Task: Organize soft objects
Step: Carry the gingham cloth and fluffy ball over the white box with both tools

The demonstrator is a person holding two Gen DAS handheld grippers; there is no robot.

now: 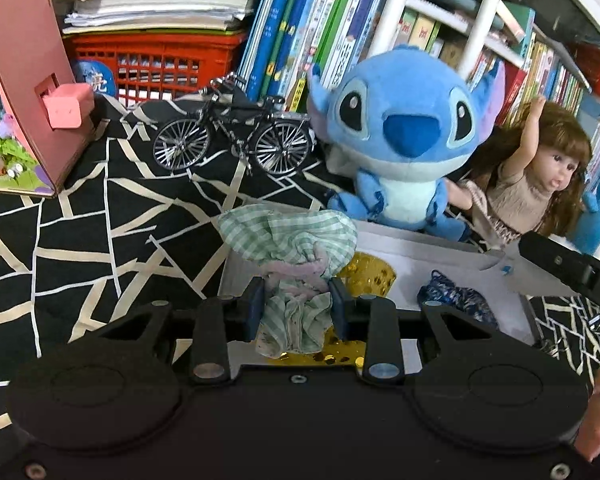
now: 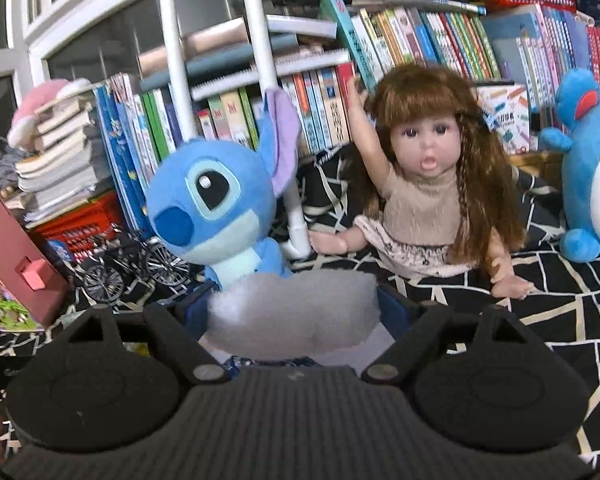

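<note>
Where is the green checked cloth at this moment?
In the left wrist view, the green checked cloth is pinched between the left tongs, held over the white box, just in front of the blue plush toy.

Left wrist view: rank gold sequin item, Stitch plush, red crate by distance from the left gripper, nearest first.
Measured from the left gripper:
1. Gold sequin item: just beyond the right fingertip, in the white box.
2. Stitch plush: behind the box, right of center.
3. Red crate: far back left, under stacked books.
</note>
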